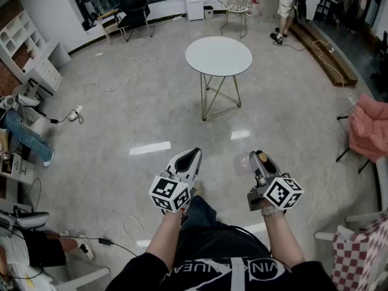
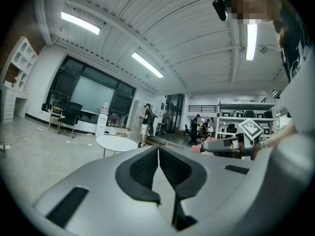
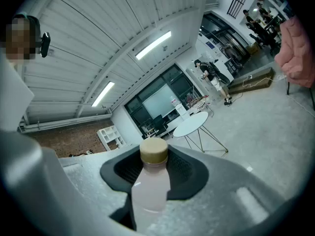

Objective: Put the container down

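Observation:
My right gripper (image 1: 258,157) is shut on a small bottle (image 3: 150,183) of pale pink liquid with a tan cap (image 3: 154,150); its dark pads press on the neck from both sides. In the head view the bottle (image 1: 244,163) shows just left of that gripper. My left gripper (image 1: 193,154) is shut with nothing in it, its pads meeting in the left gripper view (image 2: 158,149). Both are held level in front of the person, above the floor. A round white table (image 1: 218,55) on thin gold legs stands ahead, some way off, with a bare top.
A pink cloth (image 1: 370,126) hangs on a stand at the right, with a checkered cloth (image 1: 357,254) nearer. White shelves (image 1: 25,46) and clutter line the left wall. Cables (image 1: 124,77) trail over the floor. A wire chair (image 1: 235,5) and a person (image 1: 285,3) are at the back.

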Tool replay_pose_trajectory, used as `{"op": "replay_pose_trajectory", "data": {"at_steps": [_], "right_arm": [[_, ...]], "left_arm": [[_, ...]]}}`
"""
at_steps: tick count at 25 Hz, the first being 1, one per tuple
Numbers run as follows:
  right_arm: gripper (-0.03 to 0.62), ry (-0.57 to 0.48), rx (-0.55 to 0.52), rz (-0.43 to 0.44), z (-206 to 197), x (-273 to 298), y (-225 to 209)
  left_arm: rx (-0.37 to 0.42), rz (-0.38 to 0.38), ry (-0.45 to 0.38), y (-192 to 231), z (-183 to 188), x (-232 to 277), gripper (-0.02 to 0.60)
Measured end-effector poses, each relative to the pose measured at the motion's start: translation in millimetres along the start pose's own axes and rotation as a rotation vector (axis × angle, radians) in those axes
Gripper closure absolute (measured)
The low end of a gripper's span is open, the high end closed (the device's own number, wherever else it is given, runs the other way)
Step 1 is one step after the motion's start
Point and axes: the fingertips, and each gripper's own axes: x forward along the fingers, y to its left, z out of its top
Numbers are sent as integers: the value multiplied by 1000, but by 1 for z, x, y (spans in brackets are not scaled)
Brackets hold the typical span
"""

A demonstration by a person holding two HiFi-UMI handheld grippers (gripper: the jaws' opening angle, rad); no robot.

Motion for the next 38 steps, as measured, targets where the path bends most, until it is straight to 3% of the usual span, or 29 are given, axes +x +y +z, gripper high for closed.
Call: {"op": "replay_pose_trajectory", "data": {"at_steps": [28,38], "right_arm": [[462,-24,5,-86,39,217,-47],[462,-32,-48,-103,49,265,-55]], "left_arm": [[-33,-80,67,188,32,152,566],[-49,-76,71,233,34,171,566]]}}
